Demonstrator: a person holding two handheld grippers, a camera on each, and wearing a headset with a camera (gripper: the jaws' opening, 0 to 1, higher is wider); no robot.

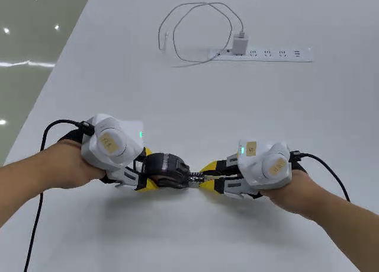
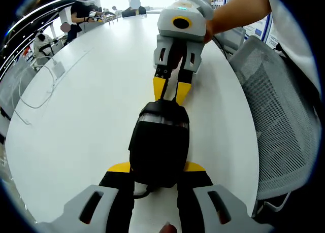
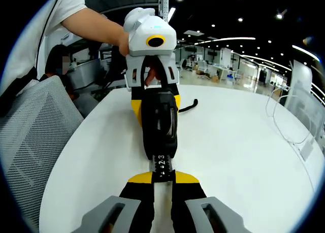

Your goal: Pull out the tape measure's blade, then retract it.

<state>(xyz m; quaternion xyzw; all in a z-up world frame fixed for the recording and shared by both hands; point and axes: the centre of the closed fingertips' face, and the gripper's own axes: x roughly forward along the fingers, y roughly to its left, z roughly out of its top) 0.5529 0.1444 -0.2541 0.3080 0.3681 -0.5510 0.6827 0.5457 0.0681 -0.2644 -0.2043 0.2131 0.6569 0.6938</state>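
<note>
Left gripper [image 1: 147,171] was clamped on the tape measure case [image 1: 167,170]; right gripper [image 1: 208,176] pinched the blade [image 3: 161,163], barely extended. Pull-out apparently beginning; next move requires steady separation.

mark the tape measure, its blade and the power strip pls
tape measure [image 2: 160,146]: left gripper view, top of the black case.
blade [image 3: 161,164]: right gripper view, numbered stretch just ahead of the jaws.
power strip [image 1: 278,54]: head view, middle of its white body.
</note>
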